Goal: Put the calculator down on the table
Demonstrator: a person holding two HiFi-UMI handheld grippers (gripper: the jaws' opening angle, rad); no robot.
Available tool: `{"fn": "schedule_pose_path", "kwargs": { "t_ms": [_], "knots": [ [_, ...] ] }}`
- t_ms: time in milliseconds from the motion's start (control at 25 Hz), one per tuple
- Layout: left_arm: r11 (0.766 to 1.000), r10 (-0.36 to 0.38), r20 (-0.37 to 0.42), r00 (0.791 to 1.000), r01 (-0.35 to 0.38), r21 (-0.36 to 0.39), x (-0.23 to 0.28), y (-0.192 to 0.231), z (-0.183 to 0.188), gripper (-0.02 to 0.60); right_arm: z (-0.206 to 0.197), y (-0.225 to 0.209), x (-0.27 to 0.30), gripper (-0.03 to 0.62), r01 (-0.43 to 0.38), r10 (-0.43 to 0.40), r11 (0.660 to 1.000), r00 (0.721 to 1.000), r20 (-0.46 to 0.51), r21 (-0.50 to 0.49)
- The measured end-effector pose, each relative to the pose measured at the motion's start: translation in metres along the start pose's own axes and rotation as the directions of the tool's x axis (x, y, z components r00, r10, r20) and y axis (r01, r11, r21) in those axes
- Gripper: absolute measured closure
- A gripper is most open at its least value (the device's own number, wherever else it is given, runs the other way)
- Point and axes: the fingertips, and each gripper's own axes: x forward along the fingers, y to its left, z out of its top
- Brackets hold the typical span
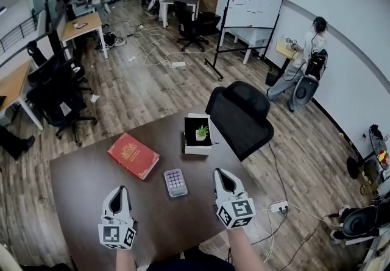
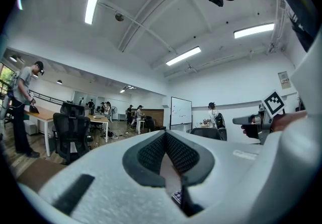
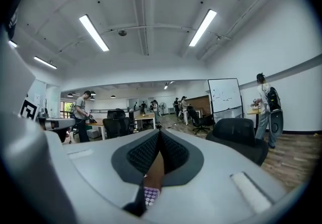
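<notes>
Right gripper (image 1: 220, 173) is closed, tips together, with nothing held. Left gripper (image 1: 122, 191) is likewise closed and empty. Calculator (image 1: 175, 182) lies flat, keys up, on the table (image 1: 85, 178), between the two grippers and clear of both. Red book (image 1: 133, 155) lies just beyond it, to the left.

lilac calculator (image 1: 175, 182), red book (image 1: 133, 155), brown table (image 1: 79, 184)

Dark brown table (image 1: 79, 184), 3 items on top: red book (image 1: 133, 155), calculator (image 1: 175, 182) lying flat, white box (image 1: 198, 139).
</notes>
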Motion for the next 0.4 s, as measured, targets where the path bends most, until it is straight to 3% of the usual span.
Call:
{"fn": "schedule_pose_path", "kwargs": {
  "t_ms": [200,400],
  "knots": [
    [1.000,0.000,-0.009,1.000,0.000,0.011,0.0008,-0.0003,-0.0010,0.583,-0.0034,-0.0011,-0.0004,0.582,-0.001,0.000,1.000,1.000,-0.014,-0.015],
    [0.999,-0.002,-0.002,1.000,0.002,-0.047,0.0016,0.0003,-0.0053,0.583,-0.0088,-0.0042,0.0005,0.582,0.004,-0.006,0.999,1.000,-0.029,-0.047]
  ]
}}
